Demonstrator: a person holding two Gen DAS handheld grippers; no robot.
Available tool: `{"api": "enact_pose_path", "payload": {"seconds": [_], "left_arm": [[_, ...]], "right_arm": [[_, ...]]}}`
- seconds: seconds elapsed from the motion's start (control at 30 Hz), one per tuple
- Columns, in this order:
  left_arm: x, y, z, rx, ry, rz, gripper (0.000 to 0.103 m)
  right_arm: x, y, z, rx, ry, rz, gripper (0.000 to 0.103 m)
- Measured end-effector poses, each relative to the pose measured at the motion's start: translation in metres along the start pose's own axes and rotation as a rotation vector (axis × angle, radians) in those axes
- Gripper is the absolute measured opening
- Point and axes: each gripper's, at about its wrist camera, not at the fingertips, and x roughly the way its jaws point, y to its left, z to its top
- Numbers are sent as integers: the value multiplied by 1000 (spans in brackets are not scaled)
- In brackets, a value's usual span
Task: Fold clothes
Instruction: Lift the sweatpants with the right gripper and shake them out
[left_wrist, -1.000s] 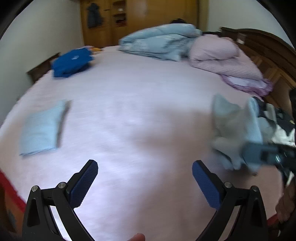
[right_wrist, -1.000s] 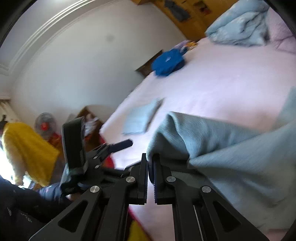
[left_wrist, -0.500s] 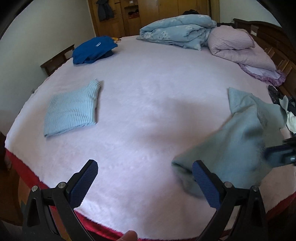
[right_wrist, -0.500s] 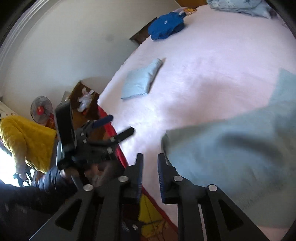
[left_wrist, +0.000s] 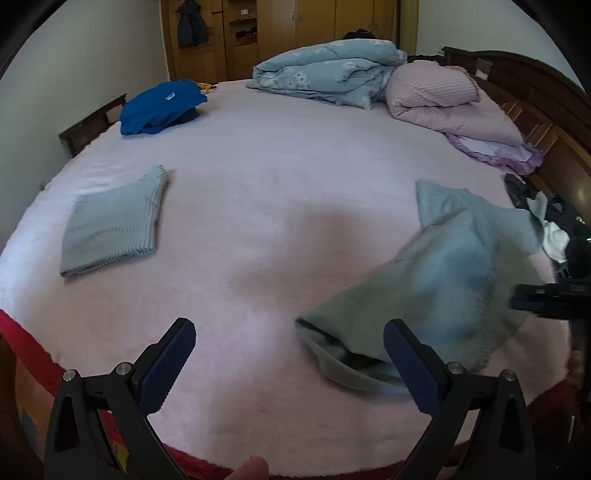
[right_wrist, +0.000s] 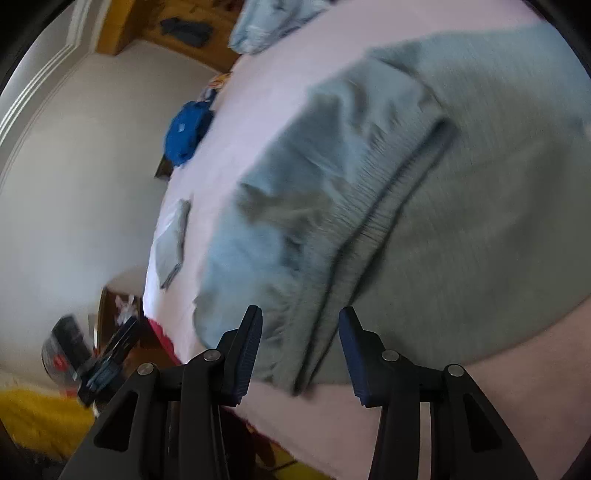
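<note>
A pale grey-green garment (left_wrist: 436, 280) lies rumpled on the pink bed (left_wrist: 277, 184) at the front right. In the right wrist view the garment (right_wrist: 424, 192) fills the frame. My left gripper (left_wrist: 288, 363) is open and empty above the bed's near edge, its right finger just in front of the garment's hem. My right gripper (right_wrist: 299, 350) is open, its fingers on either side of the garment's ribbed edge. It also shows in the left wrist view (left_wrist: 535, 299) at the far right.
A folded light blue sweater (left_wrist: 110, 225) lies at the left. A blue garment (left_wrist: 162, 107) sits at the far left corner. A blue quilt (left_wrist: 328, 74) and pink pillows (left_wrist: 443, 99) are at the back. Loose clothes (left_wrist: 550, 229) lie by the wooden headboard (left_wrist: 535, 96).
My right gripper brought the garment down onto the bed and opened, letting it go. The left gripper stayed open and drew back toward the bed's near edge.
</note>
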Motion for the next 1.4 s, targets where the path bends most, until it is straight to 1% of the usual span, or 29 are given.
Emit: {"api": "enact_pose_path", "payload": {"seconds": [0.1,0.23,0.37,0.47,0.57,0.67,0.73,0.77,0.87,0.93,0.97,1.0,1.03,1.07,1.13,1.17,1.2,1.27,1.33,1.37,1.4], "left_arm": [[0,1,-3,-10,5,-20,102],[-1,4,-6,-18,3,-31,102],[-1,6,-9,-39,7,-41,102],[1,12,-10,-54,10,-50,102],[2,11,-11,-54,10,-48,102],[1,10,-12,-47,8,-50,102],[-3,10,-12,-41,0,-53,102],[-3,10,-12,-41,0,-55,102],[0,8,-13,-40,15,-62,102],[1,6,-14,-43,30,-70,102],[0,5,-15,-42,32,-74,102],[-1,5,-15,-40,31,-76,102],[-1,5,-16,-37,30,-74,102],[-2,4,-17,-35,28,-71,102],[-2,5,-17,-40,31,-70,102],[-2,6,-17,-45,33,-69,102],[-3,7,-16,-48,31,-71,102],[-4,7,-16,-45,21,-71,102],[-1,6,-15,-31,23,-62,102],[1,5,-15,-22,26,-56,102],[4,2,-14,-15,33,-54,102]], "right_arm": [[13,-2,4,40,-43,-13,45],[27,9,5,15,-24,29,45],[40,20,7,-11,-5,71,49],[51,28,8,-30,10,102,49],[47,21,8,-4,-2,152,49],[51,9,8,13,-15,-27,49],[47,0,3,13,-48,-19,48],[48,-1,2,12,-47,-14,48],[59,4,2,-6,-35,38,49],[66,12,3,-17,-19,124,52],[68,17,5,-34,-14,153,52],[62,15,-1,-60,-9,168,53],[62,17,0,-88,-10,166,54],[67,15,2,-101,13,117,54],[78,11,5,-126,59,18,40],[70,4,6,-107,40,5,35],[62,-2,4,-92,30,12,35],[60,1,-3,-158,58,-23,37],[57,4,-10,-226,85,-58,35],[56,4,-8,-225,86,-51,30],[54,3,-7,-225,87,-43,16]]}}
